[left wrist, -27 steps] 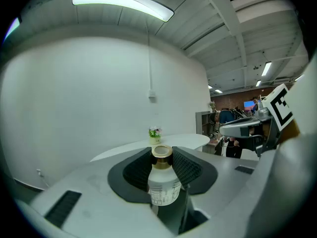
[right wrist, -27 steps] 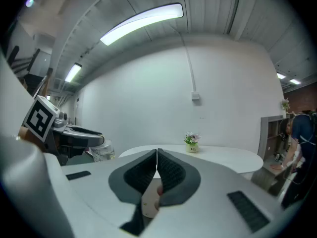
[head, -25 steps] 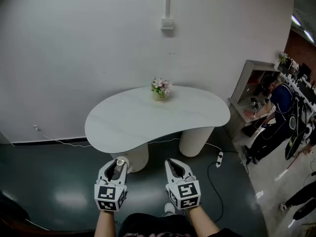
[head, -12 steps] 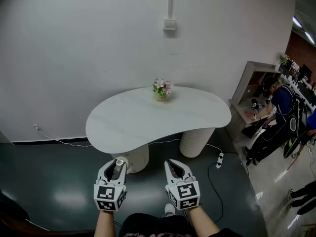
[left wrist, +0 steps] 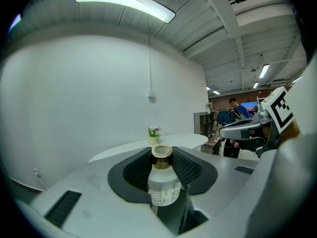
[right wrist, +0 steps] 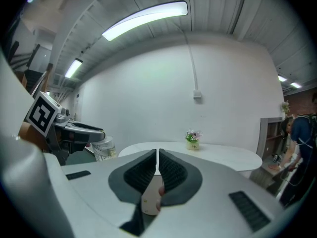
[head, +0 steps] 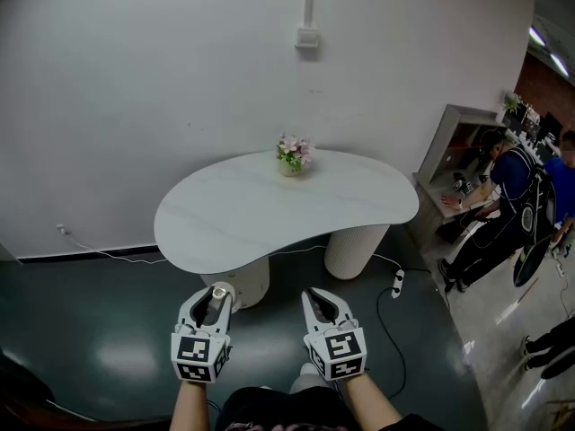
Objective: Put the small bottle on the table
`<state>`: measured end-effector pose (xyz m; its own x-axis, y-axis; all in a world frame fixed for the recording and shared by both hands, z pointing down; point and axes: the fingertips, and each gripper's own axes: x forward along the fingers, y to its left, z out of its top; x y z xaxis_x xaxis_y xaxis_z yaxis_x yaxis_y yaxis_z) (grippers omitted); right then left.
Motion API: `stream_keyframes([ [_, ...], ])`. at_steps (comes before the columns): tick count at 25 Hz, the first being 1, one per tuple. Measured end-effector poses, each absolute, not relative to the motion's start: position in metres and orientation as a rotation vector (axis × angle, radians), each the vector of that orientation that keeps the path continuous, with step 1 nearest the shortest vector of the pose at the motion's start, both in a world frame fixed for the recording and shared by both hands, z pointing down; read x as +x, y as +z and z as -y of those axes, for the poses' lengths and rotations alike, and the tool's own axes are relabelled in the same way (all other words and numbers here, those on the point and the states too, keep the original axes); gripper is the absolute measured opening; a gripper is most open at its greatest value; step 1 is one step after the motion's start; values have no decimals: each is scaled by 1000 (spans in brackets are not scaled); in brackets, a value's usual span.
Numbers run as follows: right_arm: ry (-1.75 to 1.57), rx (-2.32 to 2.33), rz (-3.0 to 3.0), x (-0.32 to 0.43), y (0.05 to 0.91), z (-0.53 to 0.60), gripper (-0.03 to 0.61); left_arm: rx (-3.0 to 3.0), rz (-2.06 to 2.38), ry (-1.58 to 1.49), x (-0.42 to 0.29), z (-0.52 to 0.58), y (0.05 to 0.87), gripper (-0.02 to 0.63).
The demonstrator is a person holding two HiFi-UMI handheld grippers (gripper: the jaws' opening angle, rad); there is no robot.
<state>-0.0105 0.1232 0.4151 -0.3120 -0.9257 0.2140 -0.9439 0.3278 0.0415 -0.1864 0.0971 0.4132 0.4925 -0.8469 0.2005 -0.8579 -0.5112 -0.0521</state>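
Hidden: bottle point(left wrist: 163, 182) mostly covered by jaws in head view, only gold cap point(left wrist: 161, 151) showing; base cut off by gripper body in left gripper view; label print too small to read.
Unclear: pale thing point(right wrist: 148, 202) with a red spot below pads in right gripper view; cannot tell what.
Cut off: people point(head: 503, 191) at 3 o'clock, partly out of frame.
Left gripper point(left wrist: 162, 157): pinching bottle, upright, cap up.
Right gripper point(right wrist: 157, 165): pressed together, nothing between pads.
Bottle place: in left gripper, above floor point(head: 90, 312), short of table point(head: 269, 214) at 12 o'clock.
Table: white, kidney-shaped, on two ribbed round legs point(head: 358, 251); flowers point(head: 293, 153) at far edge, 12 o'clock.
Room: white wall point(head: 180, 79) with box point(head: 308, 36) at 12 o'clock; dark glossy floor; power strip point(head: 397, 285) at 4 o'clock of table; tube light point(left wrist: 124, 1) overhead.
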Motion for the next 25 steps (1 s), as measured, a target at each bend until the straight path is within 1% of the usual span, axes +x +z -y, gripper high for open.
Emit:
stream_keyframes([
  [7, 141, 1727, 2379, -8, 419, -119, 67, 2665, 1511, 320, -187, -89, 420, 130],
  [25, 201, 1734, 2376, 23, 427, -54, 67, 2631, 1522, 363, -164, -31, 426, 130],
])
